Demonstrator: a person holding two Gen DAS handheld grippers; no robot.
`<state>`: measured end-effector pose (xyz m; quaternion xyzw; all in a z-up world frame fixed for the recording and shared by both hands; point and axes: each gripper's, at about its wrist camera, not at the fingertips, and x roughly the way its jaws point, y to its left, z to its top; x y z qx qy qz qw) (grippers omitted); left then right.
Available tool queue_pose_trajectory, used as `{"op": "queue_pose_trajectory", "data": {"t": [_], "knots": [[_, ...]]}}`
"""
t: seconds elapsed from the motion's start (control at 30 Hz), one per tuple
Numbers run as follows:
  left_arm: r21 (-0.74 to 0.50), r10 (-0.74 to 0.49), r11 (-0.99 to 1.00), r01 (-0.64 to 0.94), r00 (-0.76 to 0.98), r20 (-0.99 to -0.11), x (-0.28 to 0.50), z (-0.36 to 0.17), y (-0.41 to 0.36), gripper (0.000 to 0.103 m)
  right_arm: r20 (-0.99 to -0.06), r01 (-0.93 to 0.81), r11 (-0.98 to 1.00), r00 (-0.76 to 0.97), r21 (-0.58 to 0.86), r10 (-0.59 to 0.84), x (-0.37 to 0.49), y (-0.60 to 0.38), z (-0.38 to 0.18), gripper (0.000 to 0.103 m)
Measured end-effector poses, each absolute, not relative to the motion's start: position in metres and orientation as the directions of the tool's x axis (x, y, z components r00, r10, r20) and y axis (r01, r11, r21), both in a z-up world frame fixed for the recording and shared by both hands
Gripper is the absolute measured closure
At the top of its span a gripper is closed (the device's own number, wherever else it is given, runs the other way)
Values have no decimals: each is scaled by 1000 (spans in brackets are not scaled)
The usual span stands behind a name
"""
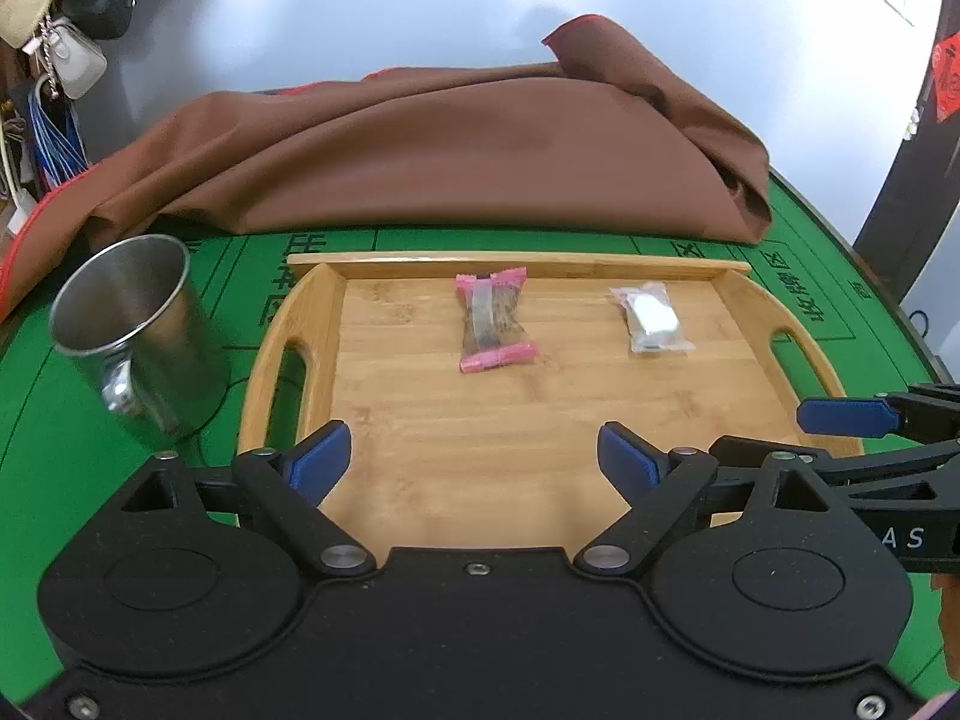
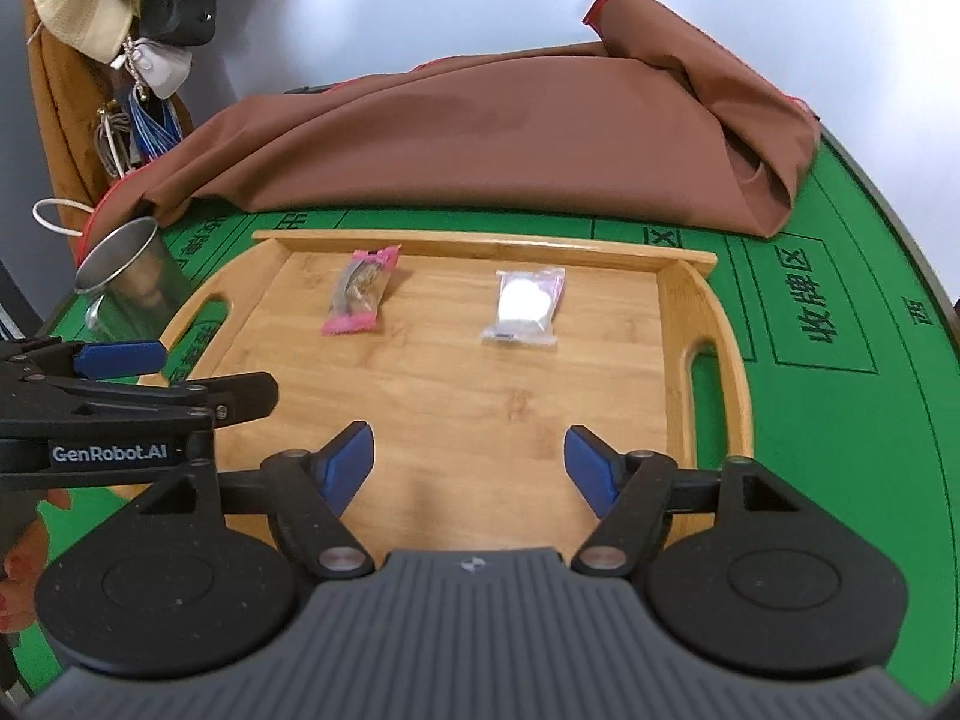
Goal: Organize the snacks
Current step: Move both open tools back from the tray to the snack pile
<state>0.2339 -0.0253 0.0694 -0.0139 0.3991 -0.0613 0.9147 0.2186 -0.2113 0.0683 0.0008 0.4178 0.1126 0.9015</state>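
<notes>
Nearest, the left gripper [image 1: 474, 456] and right gripper [image 2: 469, 462] were held spread and empty above the rectangular bamboo tray [image 1: 420, 468]. On it, a pink-ended snack packet [image 1: 495, 324] and a clear white-sweet packet [image 1: 651, 318] were laid apart; a first pick seemed pending, requiring descent over one.

Both wrist cameras look forward, sharing the tray [image 1: 600, 267].

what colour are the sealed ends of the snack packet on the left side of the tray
Pink, with a clear middle showing brown contents. The snack packet shows best in the left wrist view.
</notes>
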Motion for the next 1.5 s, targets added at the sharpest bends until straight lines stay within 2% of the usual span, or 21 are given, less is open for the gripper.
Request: {"op": "queue_pose_trajectory", "data": {"t": [1.03,1.5], "knots": [[-39,-130,990,138,745,-654,109,63,-23,9,-662,-241,969,717,58,218,100,-209,68,21],[-7,-112,991,135,787,-607,68,46,-15,5,-655,-205,978,733,43,182,67,-215,51,20]]}}
